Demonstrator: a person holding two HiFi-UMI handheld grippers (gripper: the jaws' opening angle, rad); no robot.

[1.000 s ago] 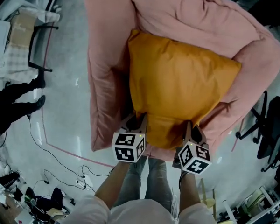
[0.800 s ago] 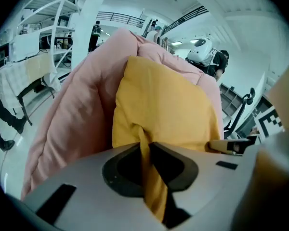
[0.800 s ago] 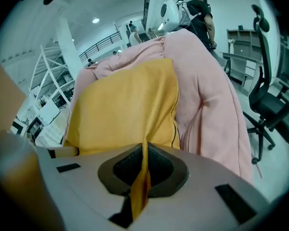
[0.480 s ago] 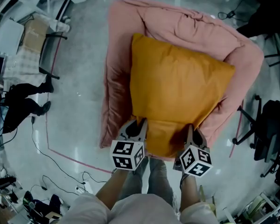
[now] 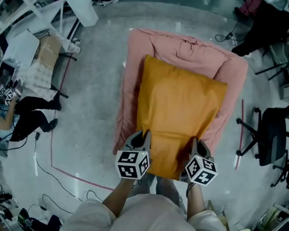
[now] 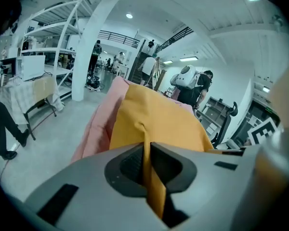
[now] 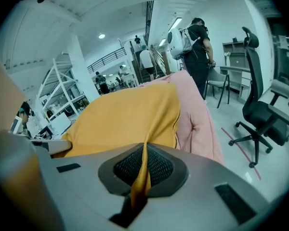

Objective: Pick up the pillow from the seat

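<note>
As the pillow point(image 5: 178, 109) on the seat point(image 5: 131, 81) looks light and floppy, its near edge suits pinching: the right gripper point(image 5: 195, 142) clamps cloth there, and the left gripper point(image 5: 143, 135) has just been closing on it.

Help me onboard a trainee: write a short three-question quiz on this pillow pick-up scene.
1. True or false: the left hand-held gripper is shut on the orange pillow.
2. Pick one: the seat is A blue, B pink, C green.
3. Name what the right hand-held gripper pinches.

Key:
1. True. Its jaws have just been closing, with pillow fabric between them.
2. B.
3. The pillow's fabric.
</note>
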